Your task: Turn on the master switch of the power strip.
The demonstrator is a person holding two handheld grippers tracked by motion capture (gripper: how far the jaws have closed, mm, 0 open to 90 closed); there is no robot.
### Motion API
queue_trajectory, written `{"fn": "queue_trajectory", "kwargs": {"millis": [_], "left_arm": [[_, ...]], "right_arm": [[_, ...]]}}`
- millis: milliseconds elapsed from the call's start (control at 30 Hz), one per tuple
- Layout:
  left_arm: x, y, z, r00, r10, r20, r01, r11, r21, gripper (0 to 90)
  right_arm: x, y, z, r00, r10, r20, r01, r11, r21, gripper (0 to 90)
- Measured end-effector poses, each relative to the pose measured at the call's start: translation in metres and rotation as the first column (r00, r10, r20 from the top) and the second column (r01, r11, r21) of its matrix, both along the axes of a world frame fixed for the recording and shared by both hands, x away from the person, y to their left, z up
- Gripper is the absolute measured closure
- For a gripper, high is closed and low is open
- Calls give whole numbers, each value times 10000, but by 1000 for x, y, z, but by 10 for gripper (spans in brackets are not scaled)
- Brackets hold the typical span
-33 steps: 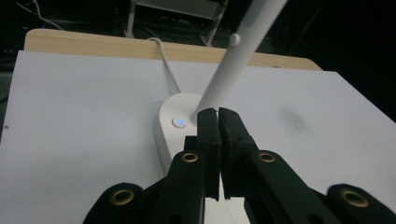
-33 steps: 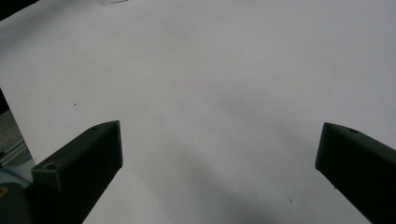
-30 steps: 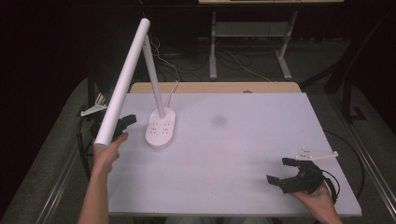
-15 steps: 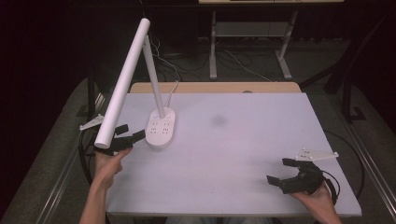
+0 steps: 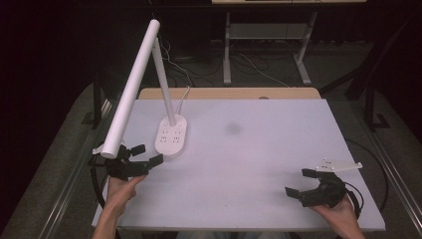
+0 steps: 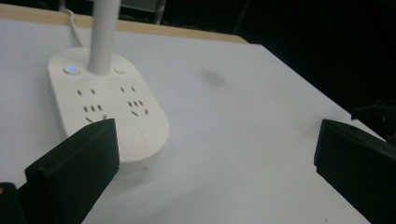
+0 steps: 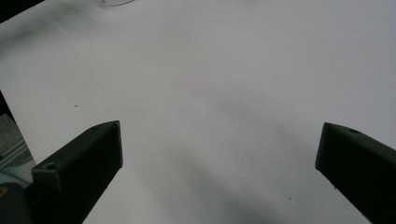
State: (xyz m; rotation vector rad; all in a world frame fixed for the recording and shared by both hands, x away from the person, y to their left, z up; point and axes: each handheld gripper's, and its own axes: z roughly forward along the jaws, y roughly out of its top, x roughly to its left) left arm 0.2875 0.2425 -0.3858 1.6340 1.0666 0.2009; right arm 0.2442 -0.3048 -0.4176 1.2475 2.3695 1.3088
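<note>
Though unlabelled, lamp base (image 6: 109, 114) beside left tool (image 5: 144, 157)

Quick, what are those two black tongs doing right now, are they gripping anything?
Left tongs: jaws have just been opening, now wide open, nothing between them, beside the lamp base.
Right tongs: open, holding nothing, over the white table.

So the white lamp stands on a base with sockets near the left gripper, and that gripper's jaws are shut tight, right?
Not quite. The lamp does stand on its socket base near the left gripper, but the jaws are wide open with nothing between them; they have just been opening. The left gripper view shows it plainly.
</note>
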Motion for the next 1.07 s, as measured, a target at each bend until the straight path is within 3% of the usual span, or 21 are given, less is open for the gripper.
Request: {"fn": "queue_trajectory", "kwargs": {"millis": [267, 533, 900, 1067], "left_arm": [[-10, -14, -13, 9981, -596, -185, 600, 9979, 253, 0], [-20, -36, -19, 9896, -1413, -279, 1428, 9878, 627, 0], [-28, -58, -32, 9694, -2381, -598, 2435, 9638, 1089, 0], [-28, -65, -38, 9594, -2673, -896, 2788, 9469, 1603, 0]], "right_arm": [[-1, -1, 0, 10000, -52, 20, 52, 10000, 27, 1], [-2, -1, 1, 10000, -28, 14, 28, 10000, 51, 1], [-5, 0, 2, 10000, 14, 18, -15, 9999, 159, 1], [-6, 1, 1, 9999, 103, 50, -104, 9998, 174, 1]]}}
